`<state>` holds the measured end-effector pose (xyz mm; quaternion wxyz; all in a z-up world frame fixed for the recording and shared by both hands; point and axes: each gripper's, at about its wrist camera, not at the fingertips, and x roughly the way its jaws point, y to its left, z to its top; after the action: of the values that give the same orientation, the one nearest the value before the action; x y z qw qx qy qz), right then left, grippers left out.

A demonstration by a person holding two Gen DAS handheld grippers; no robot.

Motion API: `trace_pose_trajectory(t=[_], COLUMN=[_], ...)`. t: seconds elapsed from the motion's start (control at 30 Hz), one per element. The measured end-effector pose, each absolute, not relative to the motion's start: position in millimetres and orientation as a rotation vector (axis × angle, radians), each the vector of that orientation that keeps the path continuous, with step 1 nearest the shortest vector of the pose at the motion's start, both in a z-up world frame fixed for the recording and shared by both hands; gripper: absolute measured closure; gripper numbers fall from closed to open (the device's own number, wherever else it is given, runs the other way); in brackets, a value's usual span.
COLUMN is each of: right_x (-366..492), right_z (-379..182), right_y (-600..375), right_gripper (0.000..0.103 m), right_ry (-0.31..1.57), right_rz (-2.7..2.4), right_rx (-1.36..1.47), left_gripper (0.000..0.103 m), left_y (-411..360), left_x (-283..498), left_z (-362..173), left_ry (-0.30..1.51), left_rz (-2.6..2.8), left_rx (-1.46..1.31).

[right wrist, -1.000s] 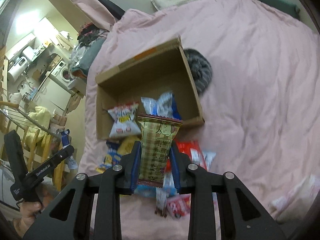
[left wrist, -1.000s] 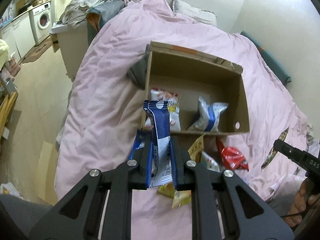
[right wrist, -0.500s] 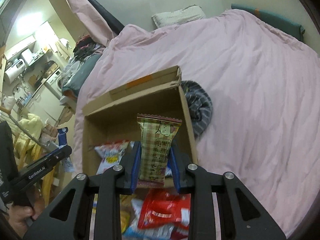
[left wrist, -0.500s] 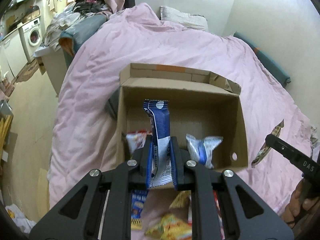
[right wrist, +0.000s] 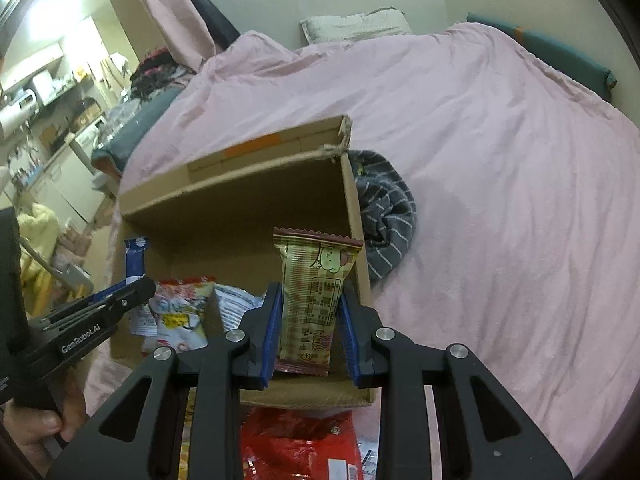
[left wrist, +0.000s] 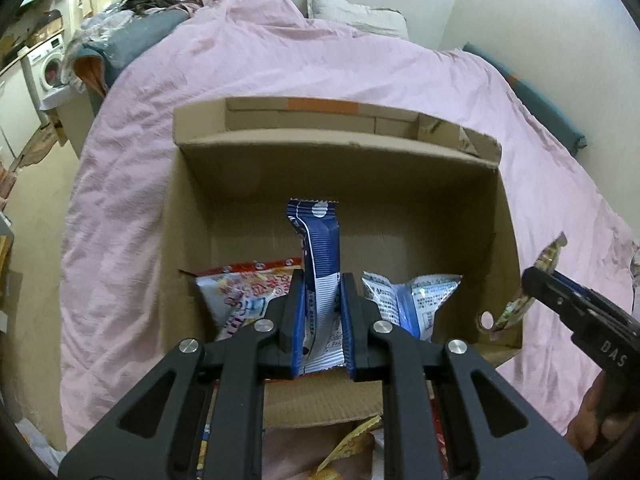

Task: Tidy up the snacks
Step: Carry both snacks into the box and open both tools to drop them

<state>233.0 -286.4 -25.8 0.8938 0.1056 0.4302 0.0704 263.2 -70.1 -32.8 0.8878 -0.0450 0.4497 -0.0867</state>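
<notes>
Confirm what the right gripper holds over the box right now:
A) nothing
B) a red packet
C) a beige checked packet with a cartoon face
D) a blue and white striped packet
C: the right gripper is clamped on the beige checked packet, above the cardboard box.

Red packet (right wrist: 300, 448) cut off by bottom edge, claw-covered.

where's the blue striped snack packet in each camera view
Left wrist: blue packet stands centre frame, clamped in the left gripper, over the box.
Right wrist: its top shows at the left edge, sticking up from that gripper.
Shared landmark: the box's orange tape strip.
</notes>
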Motion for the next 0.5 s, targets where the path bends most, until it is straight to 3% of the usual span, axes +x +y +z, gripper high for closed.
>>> trace_pose_trajectory(t=[0.5], right_x=[244.9], right_z=[-51.4], right_y=[-269.8], right_gripper=[0.074], right_ry=[0.997], right_rz=[0.111], right_rx=[0.127], left_gripper=[0.09], left_y=[-75.0], left_x=[261.1], left_z=[-40.9], left_ry=[0.927], left_rz=[-0.163], left_rx=[-0.035])
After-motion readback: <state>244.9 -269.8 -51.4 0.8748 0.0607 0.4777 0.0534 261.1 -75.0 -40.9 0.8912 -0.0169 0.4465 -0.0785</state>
